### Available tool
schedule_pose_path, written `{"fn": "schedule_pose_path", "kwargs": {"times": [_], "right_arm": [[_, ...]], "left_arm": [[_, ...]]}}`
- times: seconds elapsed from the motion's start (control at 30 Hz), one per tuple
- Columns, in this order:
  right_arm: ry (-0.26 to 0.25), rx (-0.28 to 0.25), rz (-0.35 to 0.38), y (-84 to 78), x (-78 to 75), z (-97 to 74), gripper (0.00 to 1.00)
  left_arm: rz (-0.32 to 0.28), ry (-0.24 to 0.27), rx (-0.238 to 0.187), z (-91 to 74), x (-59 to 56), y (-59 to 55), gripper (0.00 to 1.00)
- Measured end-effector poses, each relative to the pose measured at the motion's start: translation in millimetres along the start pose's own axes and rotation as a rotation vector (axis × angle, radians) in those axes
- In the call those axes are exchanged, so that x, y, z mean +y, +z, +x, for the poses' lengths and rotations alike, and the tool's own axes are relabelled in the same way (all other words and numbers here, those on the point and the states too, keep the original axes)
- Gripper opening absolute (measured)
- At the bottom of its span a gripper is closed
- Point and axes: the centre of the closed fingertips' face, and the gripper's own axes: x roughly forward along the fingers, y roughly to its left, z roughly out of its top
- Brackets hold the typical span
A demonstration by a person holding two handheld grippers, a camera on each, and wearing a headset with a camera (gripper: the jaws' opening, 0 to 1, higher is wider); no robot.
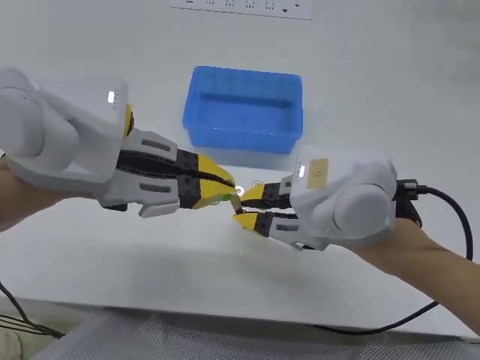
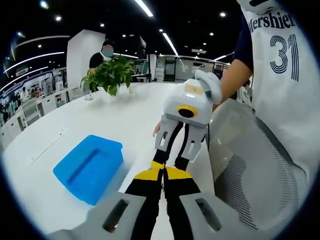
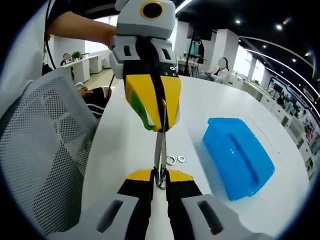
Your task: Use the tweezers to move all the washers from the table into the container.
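Two thin, likely slippery washers would need pinching at the rim, while left gripper and right gripper both clamped the tweezers.

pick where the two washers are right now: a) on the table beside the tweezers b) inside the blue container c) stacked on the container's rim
a: in the right gripper view both washers lie on the white table beside the tweezers, outside the blue container.
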Motion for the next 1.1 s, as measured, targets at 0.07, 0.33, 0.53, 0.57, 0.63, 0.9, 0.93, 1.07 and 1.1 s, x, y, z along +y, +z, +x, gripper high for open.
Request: {"fn": "schedule_pose_path", "kwargs": {"times": [0.07,0.33,0.53,0.57,0.63,0.9,0.93,1.07,1.1], "right_arm": [[-0.006,-0.003,-0.012,3.5,-0.8,-1.7,0.10],[-0.032,-0.019,-0.080,23.4,-8.9,-12.3,0.10],[-0.061,-0.038,-0.113,40.5,-23.0,-20.3,0.10],[-0.066,-0.040,-0.122,43.5,-25.9,-21.3,0.10],[-0.074,-0.043,-0.131,48.2,-30.4,-22.9,0.10],[-0.087,-0.066,-0.138,61.9,-48.0,-29.3,0.10],[-0.088,-0.068,-0.141,64.3,-51.7,-30.0,0.10],[-0.103,-0.078,-0.151,72.1,-67.4,-33.7,0.10],[-0.106,-0.080,-0.154,73.4,-70.9,-34.2,0.10]], "left_arm": [[0.008,0.000,-0.002,-2.6,-0.3,2.9,0.05],[0.048,0.009,-0.011,-16.7,2.8,20.2,0.05],[0.068,0.030,-0.029,-27.5,13.1,36.6,0.05],[0.077,0.031,-0.028,-28.8,15.1,39.7,0.05],[0.092,0.031,-0.025,-30.3,17.9,44.9,0.05],[0.143,0.019,-0.016,-35.1,31.8,62.4,0.05],[0.149,0.017,-0.015,-35.6,33.8,64.3,0.05],[0.174,0.010,-0.016,-37.7,47.0,74.4,0.05],[0.178,0.010,-0.018,-38.0,49.8,76.4,0.05]]}}
